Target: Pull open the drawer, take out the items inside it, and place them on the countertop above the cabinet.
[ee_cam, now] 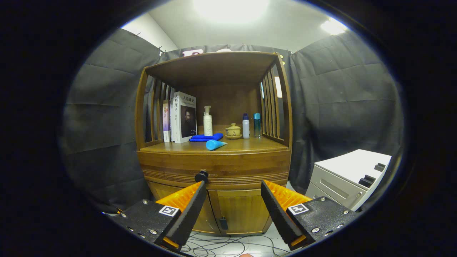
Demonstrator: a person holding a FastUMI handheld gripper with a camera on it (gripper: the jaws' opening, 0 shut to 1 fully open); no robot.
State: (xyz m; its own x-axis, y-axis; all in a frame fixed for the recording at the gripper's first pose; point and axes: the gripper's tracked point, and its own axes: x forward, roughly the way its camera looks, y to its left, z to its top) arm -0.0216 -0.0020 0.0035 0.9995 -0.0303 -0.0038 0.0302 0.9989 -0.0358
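— Fingers point(232, 191)? 
— Spread wide, gripping nothing; ridged wedge shapes, aimed at the wooden cabinet point(214, 200).
— Drawer point(214, 169)? 
— Closed, grooved wood front, round dark knob point(201, 175) just at eleven o'clock of the left fingertip.
— On the bench point(250, 145)? 
— Smooth blue tube point(215, 144) lying down, upright books point(182, 117) at nine o'clock of it, lidded ceramic cup point(233, 130) at one.

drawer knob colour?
Black. The drawer knob shows in the gripper view, just above one fingertip of the open gripper.
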